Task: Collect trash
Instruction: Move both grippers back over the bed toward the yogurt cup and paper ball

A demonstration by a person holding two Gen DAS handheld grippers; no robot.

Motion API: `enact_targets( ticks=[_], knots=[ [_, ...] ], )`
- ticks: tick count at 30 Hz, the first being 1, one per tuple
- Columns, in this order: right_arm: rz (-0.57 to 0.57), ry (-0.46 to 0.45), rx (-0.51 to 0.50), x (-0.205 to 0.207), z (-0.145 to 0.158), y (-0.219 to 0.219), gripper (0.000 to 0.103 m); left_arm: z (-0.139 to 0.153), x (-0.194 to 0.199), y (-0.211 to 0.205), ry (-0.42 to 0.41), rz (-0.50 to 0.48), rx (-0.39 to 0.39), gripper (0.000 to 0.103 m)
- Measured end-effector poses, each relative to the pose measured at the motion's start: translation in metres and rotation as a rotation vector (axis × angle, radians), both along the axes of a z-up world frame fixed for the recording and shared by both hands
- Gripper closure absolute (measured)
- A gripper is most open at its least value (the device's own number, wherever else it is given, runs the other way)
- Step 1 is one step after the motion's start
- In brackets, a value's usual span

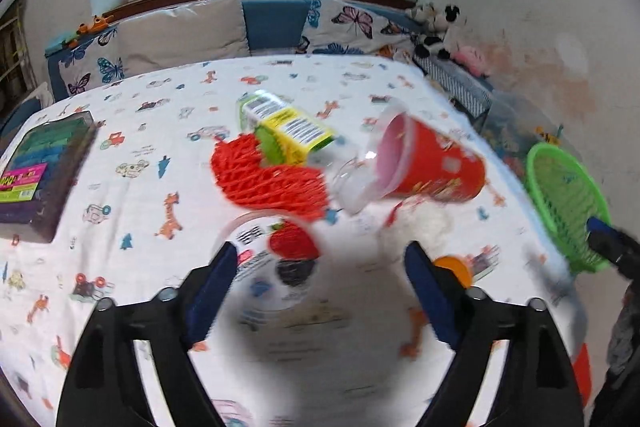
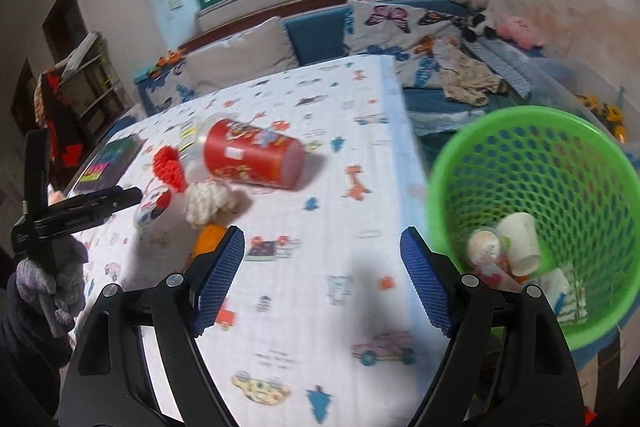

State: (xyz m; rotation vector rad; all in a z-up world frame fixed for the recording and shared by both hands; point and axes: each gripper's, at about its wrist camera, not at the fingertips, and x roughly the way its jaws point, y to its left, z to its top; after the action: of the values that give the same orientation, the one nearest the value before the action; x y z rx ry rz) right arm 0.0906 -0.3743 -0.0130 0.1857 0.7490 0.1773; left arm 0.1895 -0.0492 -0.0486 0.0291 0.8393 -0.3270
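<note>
Both tongs stand spread with nothing between the pads: the left gripper (image 1: 318, 291) hovers over a small round tub with a strawberry lid (image 1: 276, 251), and the right gripper (image 2: 322, 279) hangs over bare cloth near the table (image 2: 304, 359) edge, just beside the green basket (image 2: 460, 163). The basket, off the table's right edge, already holds a white paper cup (image 2: 520, 247) and a few wrappers. The remaining trash sits in a tight cluster on the table: a red cup (image 1: 436, 167) on its side, a clear bottle with a yellow-green label (image 1: 288, 131), red netting (image 1: 264, 179), a crumpled white wad (image 2: 210, 201) and something orange (image 1: 454, 267). The frames are blurred, so a hurried closing would probably pinch the cloth or miss the tub. The tub's rounded, slick wall could squirt out of the pads. The lying cup and bottle would likely roll if bumped, perhaps off the edge. The basket looks light, and a knock from the right gripper could tip it.
</note>
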Motion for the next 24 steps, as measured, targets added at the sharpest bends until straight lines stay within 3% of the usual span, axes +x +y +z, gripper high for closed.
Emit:
enact_targets(
  ticks=[2,9,24],
  knots=[
    [0.019,0.002,-0.002,0.005,0.0,0.009,0.023,-0.009,0.003,0.005,0.013,-0.006,0.045,0.017],
    [0.079,0.011,-0.009,0.02,-0.001,0.036,0.023,-0.037,0.021,0.016,0.078,-0.014,0.078,0.016],
    [0.168,0.054,-0.031,0.048,-0.015,0.078,0.023,-0.056,0.035,0.012,0.091,-0.046,0.121,0.012]
  ],
)
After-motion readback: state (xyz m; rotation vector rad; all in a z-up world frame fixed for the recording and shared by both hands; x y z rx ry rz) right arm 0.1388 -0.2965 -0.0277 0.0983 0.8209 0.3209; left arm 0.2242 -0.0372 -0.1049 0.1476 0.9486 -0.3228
